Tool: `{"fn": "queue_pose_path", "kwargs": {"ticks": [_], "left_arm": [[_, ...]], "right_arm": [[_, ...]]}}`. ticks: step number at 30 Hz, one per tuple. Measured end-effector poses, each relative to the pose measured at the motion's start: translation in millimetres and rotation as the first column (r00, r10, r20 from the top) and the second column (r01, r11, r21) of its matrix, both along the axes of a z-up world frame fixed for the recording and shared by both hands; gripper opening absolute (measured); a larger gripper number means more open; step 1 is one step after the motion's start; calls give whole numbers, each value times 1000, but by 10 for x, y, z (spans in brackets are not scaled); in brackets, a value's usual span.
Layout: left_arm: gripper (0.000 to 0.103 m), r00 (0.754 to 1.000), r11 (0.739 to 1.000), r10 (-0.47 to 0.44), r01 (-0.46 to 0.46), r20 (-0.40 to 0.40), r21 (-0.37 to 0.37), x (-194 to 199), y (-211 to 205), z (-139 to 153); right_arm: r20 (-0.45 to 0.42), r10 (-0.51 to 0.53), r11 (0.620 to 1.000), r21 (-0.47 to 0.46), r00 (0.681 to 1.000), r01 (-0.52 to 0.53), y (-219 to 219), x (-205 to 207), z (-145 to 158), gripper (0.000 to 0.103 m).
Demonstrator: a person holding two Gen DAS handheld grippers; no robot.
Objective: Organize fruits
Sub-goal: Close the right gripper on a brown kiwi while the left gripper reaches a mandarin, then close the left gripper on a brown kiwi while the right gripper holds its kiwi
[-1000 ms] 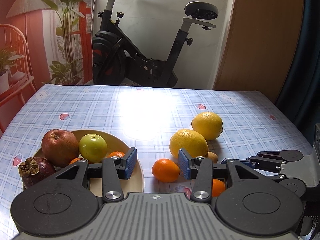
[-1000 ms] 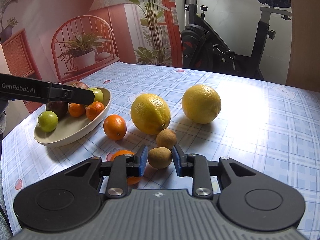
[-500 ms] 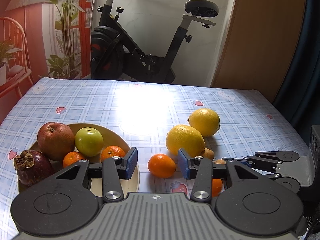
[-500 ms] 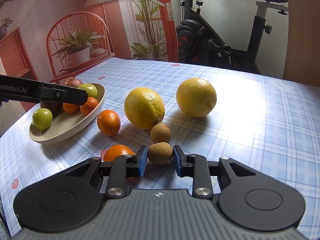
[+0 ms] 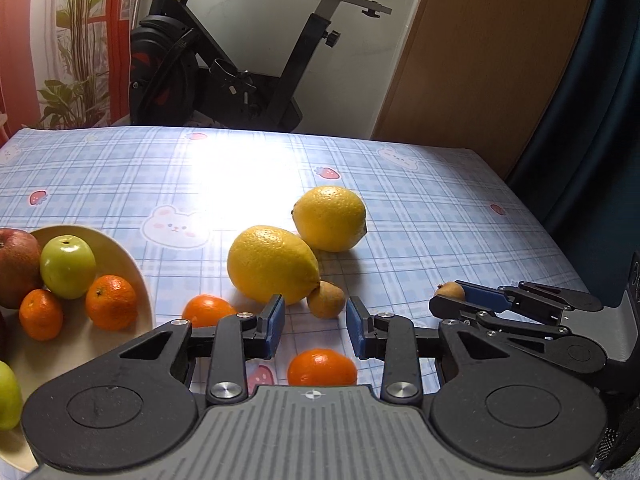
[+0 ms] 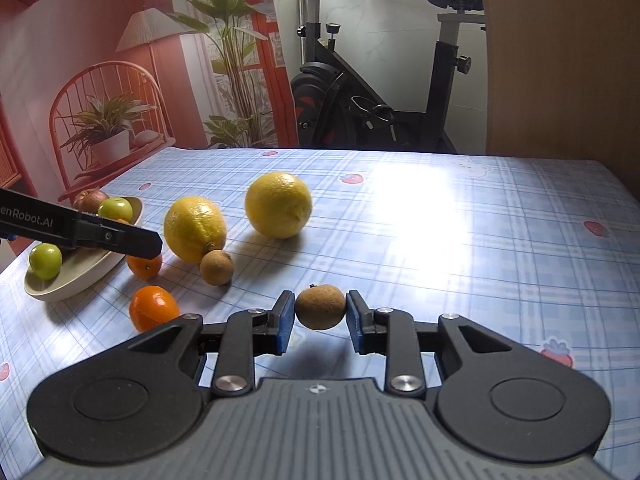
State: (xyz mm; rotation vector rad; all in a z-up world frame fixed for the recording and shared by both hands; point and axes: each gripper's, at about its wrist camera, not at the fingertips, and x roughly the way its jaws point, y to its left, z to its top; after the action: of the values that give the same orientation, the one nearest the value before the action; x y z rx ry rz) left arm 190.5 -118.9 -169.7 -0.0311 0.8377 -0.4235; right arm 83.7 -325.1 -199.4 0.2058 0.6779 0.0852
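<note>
The right gripper (image 6: 320, 316) pinches a small brown fruit (image 6: 320, 306) between its blue pads, gripped at its widest part and lifted clear of the checked tablecloth (image 6: 460, 240), its shadow lying on the cloth just beneath, so it looks ready to be carried rather than rolled. The left gripper (image 5: 315, 326) holds nothing: its jaws are closing, with only bare cloth in the gap, while a tangerine (image 5: 322, 367) lies on the near side just under the fingers, probably the reason the tool points down there. A second brown fruit (image 5: 326, 299) sits beyond the left pads, touching the nearer lemon (image 5: 273, 264); the other lemon (image 5: 330, 218) lies farther back and to the right, touching or nearly touching the first. Another tangerine (image 5: 208, 310) rests to the left, between the lemons and the beige bowl (image 5: 132, 264) at the left edge, which already holds a red apple (image 5: 16, 268), a green apple (image 5: 67, 266) and two tangerines (so the bowl is evidently the collecting place). Judging by that, about six fruits remain outside it, and the held one must travel leftward across the loose pieces to reach it.
</note>
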Motion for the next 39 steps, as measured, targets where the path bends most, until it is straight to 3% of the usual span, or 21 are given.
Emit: {"fn": "queue_pose_path", "kwargs": {"ticks": [3, 8, 19, 34, 36, 39], "left_arm": [[36, 1000, 1000, 6, -6, -31, 2, 48, -125, -77], [36, 993, 996, 90, -91, -81, -10, 125, -229, -167], [36, 984, 985, 171, -170, -53, 27, 171, -388, -216], [36, 981, 982, 188, -186, -46, 42, 228, -431, -307], [28, 983, 982, 183, -182, -27, 54, 202, -428, -301], [28, 987, 986, 163, -162, -18, 43, 170, -406, -273]], "right_arm": [[10, -34, 999, 37, 999, 34, -139, -65, 0, 30], [37, -47, 995, 85, 998, 44, -230, -121, 13, 30], [67, -4, 996, 90, 998, -2, -186, -168, 9, 30], [84, 23, 995, 97, 996, -31, -239, -196, -6, 30], [84, 21, 995, 97, 996, -29, -228, -204, -3, 30], [84, 20, 995, 99, 996, -28, -240, -198, 0, 30]]}}
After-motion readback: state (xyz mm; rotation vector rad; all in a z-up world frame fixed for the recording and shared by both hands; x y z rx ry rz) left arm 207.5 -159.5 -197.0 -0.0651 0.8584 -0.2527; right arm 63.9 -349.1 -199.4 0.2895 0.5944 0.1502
